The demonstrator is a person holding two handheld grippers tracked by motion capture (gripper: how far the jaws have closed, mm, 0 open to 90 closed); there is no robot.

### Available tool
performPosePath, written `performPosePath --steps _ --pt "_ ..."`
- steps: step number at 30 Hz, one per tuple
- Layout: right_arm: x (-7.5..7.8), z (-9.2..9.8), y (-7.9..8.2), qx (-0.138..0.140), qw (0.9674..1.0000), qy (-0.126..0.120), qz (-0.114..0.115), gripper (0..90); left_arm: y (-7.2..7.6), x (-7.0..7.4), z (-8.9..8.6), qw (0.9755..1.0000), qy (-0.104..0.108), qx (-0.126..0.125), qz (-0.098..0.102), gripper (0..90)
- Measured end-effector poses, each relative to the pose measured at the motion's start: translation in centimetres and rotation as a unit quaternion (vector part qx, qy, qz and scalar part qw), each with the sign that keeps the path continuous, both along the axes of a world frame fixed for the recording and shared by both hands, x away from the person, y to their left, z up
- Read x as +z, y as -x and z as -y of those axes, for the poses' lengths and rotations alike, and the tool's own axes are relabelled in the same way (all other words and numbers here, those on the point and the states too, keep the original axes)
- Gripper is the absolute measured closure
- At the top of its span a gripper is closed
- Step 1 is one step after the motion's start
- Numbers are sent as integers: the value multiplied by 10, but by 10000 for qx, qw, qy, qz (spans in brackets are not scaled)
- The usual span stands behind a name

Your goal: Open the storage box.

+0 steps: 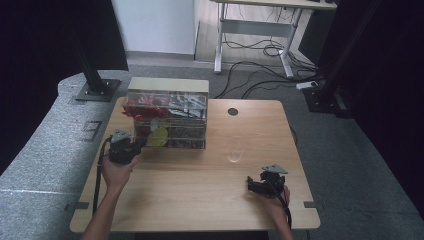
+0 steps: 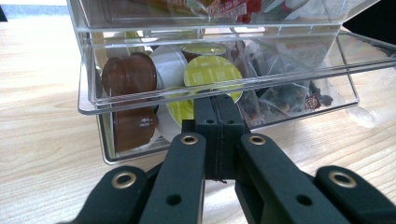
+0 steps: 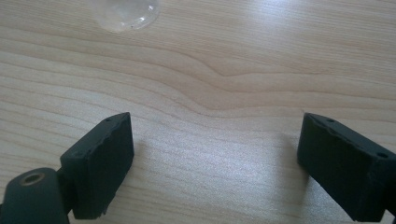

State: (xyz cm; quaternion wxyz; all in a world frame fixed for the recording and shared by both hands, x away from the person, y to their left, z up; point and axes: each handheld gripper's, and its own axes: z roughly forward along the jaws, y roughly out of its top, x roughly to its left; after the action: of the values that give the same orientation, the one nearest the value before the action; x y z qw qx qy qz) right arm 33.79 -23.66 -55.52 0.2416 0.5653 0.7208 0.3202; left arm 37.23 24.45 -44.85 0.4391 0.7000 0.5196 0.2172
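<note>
Here, the clear drawer box (image 1: pixel 167 120) stands near the desk's (image 1: pixel 200 200) far left corner, its lower left drawer (image 2: pixel 210 86) pulled out. That drawer holds coffee pods: two brown (image 2: pixel 130 74), one white (image 2: pixel 168 65), about three yellow-green (image 2: pixel 212 72). The left tool (image 2: pixel 217 109), pressed together, touches the drawer's front lip. The right tool (image 3: pixel 215 158), spread wide, rests near the desk's near right corner.

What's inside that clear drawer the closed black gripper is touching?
The clear drawer holds coffee capsules: a brown one, a white one and lime-green-lidded ones. Dark sachets fill its neighbour. Anything beneath the capsules is hidden.
</note>
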Motion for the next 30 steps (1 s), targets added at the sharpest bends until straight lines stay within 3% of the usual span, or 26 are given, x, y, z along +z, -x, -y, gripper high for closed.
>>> performPosePath --steps 16,30 --pt "0 0 0 11 10000 5 3 108 -4 13 -4 9997 47 112 192 900" --pt "0 1 -1 25 10000 8 9 109 -10 18 -7 9996 115 167 206 899"
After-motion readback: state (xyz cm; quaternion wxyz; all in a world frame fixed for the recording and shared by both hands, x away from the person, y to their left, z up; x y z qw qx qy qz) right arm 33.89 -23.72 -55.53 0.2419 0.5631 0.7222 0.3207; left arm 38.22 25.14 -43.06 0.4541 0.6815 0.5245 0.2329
